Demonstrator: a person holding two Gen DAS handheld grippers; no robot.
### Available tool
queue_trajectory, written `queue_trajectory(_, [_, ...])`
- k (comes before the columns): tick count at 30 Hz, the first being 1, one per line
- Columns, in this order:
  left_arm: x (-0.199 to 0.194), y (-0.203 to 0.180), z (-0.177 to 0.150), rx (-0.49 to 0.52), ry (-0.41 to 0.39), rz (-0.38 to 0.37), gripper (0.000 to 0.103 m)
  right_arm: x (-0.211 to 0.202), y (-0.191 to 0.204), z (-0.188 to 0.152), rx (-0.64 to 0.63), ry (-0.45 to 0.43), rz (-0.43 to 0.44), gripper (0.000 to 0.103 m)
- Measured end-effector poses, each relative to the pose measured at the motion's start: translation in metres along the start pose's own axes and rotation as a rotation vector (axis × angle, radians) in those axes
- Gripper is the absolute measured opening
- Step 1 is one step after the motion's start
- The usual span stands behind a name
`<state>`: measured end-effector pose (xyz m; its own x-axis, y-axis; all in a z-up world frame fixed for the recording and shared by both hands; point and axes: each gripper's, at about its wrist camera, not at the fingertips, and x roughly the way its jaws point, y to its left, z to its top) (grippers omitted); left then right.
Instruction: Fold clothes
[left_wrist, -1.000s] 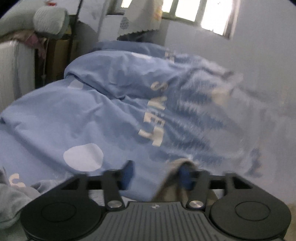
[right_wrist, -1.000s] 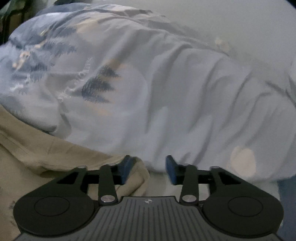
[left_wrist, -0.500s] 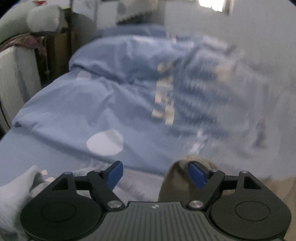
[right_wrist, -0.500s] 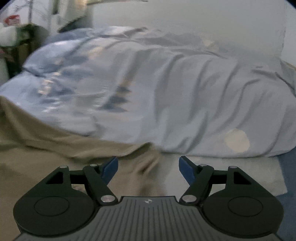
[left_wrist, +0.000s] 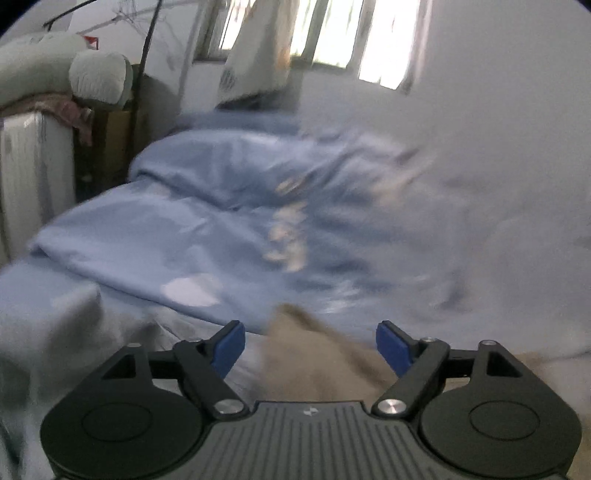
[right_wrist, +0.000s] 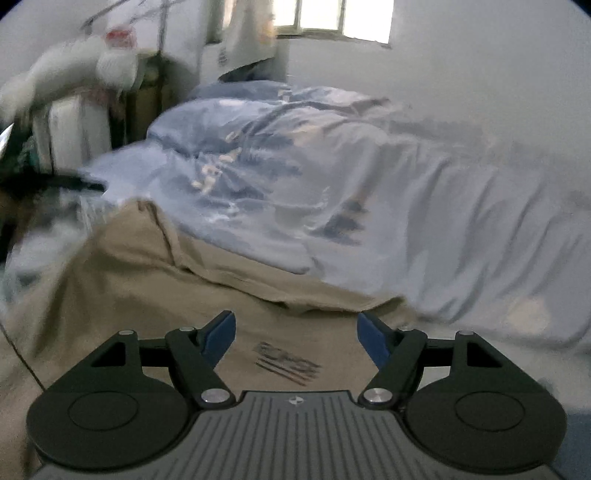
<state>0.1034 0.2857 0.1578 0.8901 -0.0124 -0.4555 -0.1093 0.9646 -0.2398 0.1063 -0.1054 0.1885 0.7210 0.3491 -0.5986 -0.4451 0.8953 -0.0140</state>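
A tan garment (right_wrist: 155, 288) lies spread on the bed, with a dark print (right_wrist: 288, 363) just ahead of my right gripper (right_wrist: 295, 334). That gripper hovers above it, open, its blue pads clear of the cloth. In the left wrist view a corner of the same tan garment (left_wrist: 332, 373) rises between the fingers of my left gripper (left_wrist: 310, 347). Its jaws are opening and neither pad presses on the cloth. The picture is blurred by motion.
A rumpled blue duvet (left_wrist: 184, 236) fills the bed behind the garment, also in the right wrist view (right_wrist: 388, 166). A grey piece of clothing (left_wrist: 55, 332) lies at the left. A white cabinet (left_wrist: 29, 162) with rolled bedding (left_wrist: 99, 77) on top stands left; a wall runs along the right.
Both grippers opened wide and let go of the tan cloth. Both drew back and rose, so more of the garment and the room shows.
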Motion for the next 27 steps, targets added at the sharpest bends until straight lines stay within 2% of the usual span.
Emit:
queue_trajectory(4, [-0.064,-0.020,-0.049,-0.072,-0.128,-0.171,0.101,0.033,-0.026,-0.006,0.388,-0.012,0.130,0.074])
queue_trajectory(6, [-0.072,-0.030,-0.075,-0.076,-0.161,-0.232,0.103,0.050,-0.039,-0.012,0.552,-0.029,0.167,0.074])
queue_trajectory(8, [-0.071,-0.037,-0.100,-0.107,-0.162,-0.247,0.103,0.071,-0.048,-0.018,0.686,-0.037,0.197,0.074])
queue_trajectory(10, [-0.069,-0.038,-0.124,-0.172,-0.174,-0.267,0.103,0.094,-0.055,-0.023,0.765,-0.028,0.198,0.073])
queue_trajectory(11, [-0.067,-0.040,-0.131,-0.189,-0.174,-0.278,0.103,0.105,-0.059,-0.025,0.801,-0.020,0.194,0.071])
queue_trajectory(12, [-0.063,-0.043,-0.135,-0.196,-0.149,-0.283,0.103,0.118,-0.062,-0.027,0.835,-0.011,0.189,0.062])
queue_trajectory(13, [-0.058,-0.048,-0.134,-0.191,-0.117,-0.291,0.103,0.131,-0.064,-0.028,0.861,0.000,0.177,0.052])
queue_trajectory(14, [-0.054,-0.053,-0.134,-0.185,-0.084,-0.299,0.103,0.141,-0.066,-0.029,0.875,0.005,0.162,0.047])
queue_trajectory(16, [-0.048,-0.062,-0.133,-0.172,-0.039,-0.315,0.103,0.161,-0.067,-0.031,0.896,0.005,0.129,0.047])
queue_trajectory(18, [-0.049,-0.065,-0.133,-0.157,-0.042,-0.357,0.103,0.184,-0.068,-0.032,0.896,0.021,0.112,0.047])
queue_trajectory(20, [-0.049,-0.067,-0.135,-0.168,-0.033,-0.362,0.103,0.200,-0.068,-0.032,0.884,0.031,0.078,0.047])
queue_trajectory(24, [-0.048,-0.064,-0.136,-0.204,-0.029,-0.389,0.103,0.215,-0.062,-0.034,0.869,0.062,-0.039,0.044])
queue_trajectory(27, [-0.046,-0.063,-0.142,-0.218,-0.032,-0.392,0.103,0.222,-0.058,-0.033,0.850,0.061,-0.060,0.042])
